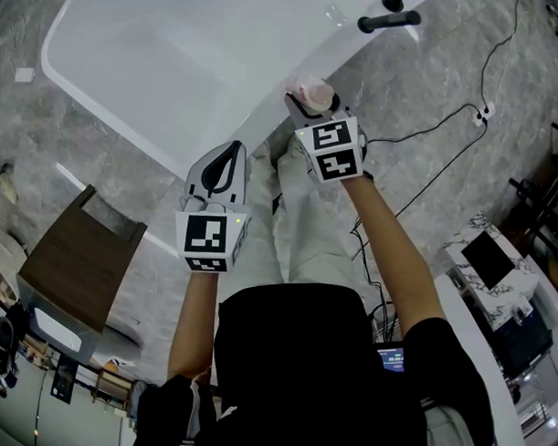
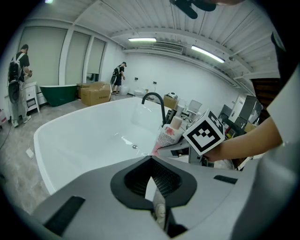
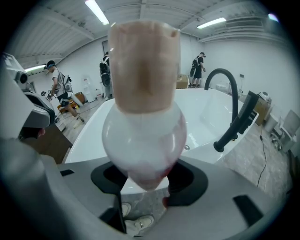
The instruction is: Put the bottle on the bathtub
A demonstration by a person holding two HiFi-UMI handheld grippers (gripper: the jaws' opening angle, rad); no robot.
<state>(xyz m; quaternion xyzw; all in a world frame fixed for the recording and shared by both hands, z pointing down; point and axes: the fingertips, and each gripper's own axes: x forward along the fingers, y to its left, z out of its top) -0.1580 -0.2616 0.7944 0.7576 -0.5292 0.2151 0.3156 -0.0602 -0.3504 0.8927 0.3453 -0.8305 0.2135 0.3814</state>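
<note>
Although your right gripper [image 1: 311,105] has its jaws clamped on the bottle [image 1: 313,93] at the near rim of the bathtub [image 1: 145,58], setting it down and releasing remain. Your left gripper [image 1: 224,169] has its jaws closed, empty.

Up close the bottle [image 3: 143,122] blurred and unreadable, bathtub [image 1: 164,66] cut off by the top edge, faucet [image 1: 391,20] beside the bathtub partly cropped, people [image 2: 18,79] beyond the bathtub too small
</note>
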